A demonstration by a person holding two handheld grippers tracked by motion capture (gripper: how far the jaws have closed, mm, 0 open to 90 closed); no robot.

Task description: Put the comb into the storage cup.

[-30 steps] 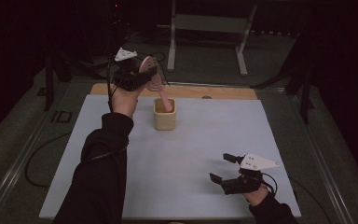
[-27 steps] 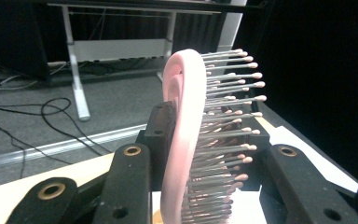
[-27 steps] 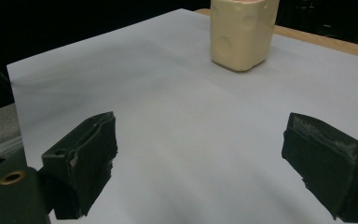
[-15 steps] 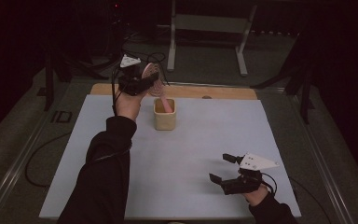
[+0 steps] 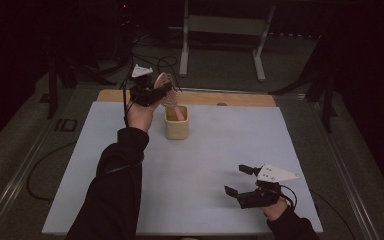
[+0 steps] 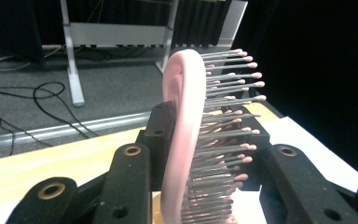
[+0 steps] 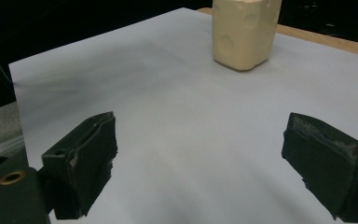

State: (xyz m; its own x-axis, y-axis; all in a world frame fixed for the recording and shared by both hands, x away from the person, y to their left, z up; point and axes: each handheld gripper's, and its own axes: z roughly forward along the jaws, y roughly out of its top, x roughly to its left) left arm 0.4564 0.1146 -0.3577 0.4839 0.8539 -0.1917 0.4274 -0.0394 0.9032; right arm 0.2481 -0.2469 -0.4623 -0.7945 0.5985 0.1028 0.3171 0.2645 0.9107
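Note:
A pink hairbrush [image 5: 167, 92] with metal bristles is clamped by its head in my left gripper [image 5: 156, 92], its handle pointing down into a cream square cup [image 5: 177, 125] near the table's far middle. In the left gripper view the brush head [image 6: 182, 130] stands on edge between the two black jaws, bristles facing right. My right gripper [image 5: 244, 181] rests low at the front right of the white sheet, jaws wide apart with nothing between them. The right gripper view looks across bare sheet to the cream cup [image 7: 244, 32].
A white sheet [image 5: 105, 165] covers the table, with a strip of wood [image 5: 230, 98] showing along its far edge. Behind the table stand a metal frame [image 5: 225, 25] and loose cables [image 5: 150, 60] on grey carpet. A dark sleeve [image 5: 112, 190] reaches in from the front left.
My left gripper has come down with the brush, lowering its handle deeper into the cream cup. The right gripper has stayed put.

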